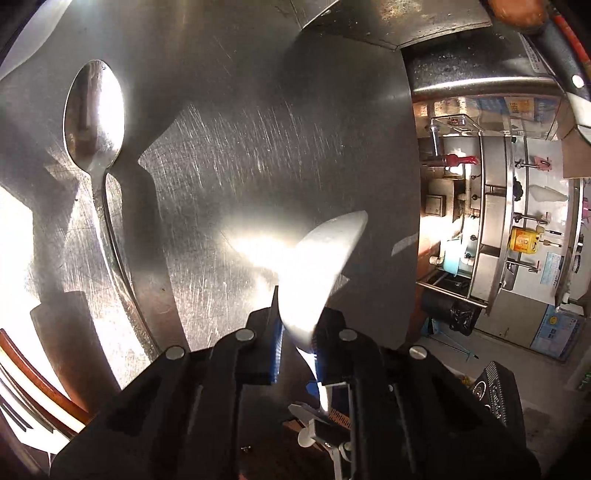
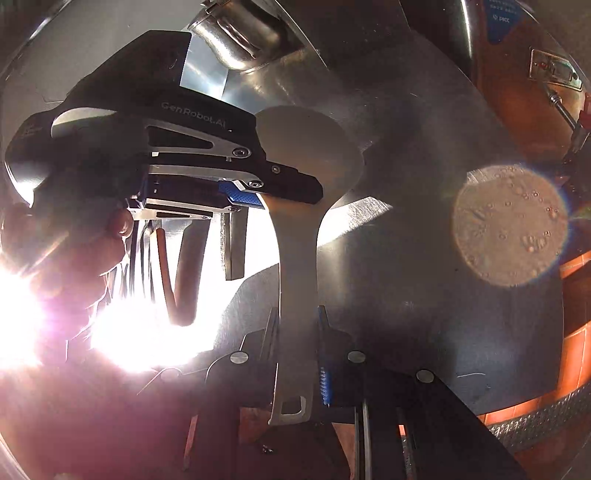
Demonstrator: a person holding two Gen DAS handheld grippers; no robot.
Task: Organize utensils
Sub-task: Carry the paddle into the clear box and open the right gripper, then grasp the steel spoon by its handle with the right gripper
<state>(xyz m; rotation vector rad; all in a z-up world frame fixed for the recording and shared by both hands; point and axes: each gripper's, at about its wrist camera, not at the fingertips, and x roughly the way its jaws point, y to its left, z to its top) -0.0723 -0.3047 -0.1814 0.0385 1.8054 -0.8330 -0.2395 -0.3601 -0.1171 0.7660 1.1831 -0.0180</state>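
A white flat spoon [image 2: 299,221] is held by both grippers above a scratched steel table [image 1: 240,147]. My right gripper [image 2: 297,332] is shut on its handle, with the slotted handle end near the camera. My left gripper [image 2: 258,195] enters from the left and is shut on the neck just below the round bowl [image 2: 306,147]. In the left wrist view the left gripper [image 1: 299,332] clamps the white spoon [image 1: 317,266], seen edge-on. A metal spoon [image 1: 96,122] lies on the table to the left, bowl pointing away.
A steel canister [image 2: 236,33] stands at the table's far edge. A wooden-rimmed tray with fork tines [image 1: 22,406] shows at lower left. The table edge [image 1: 415,184] drops to a kitchen floor with shelving. Strong glare [image 2: 110,332] washes out the lower left.
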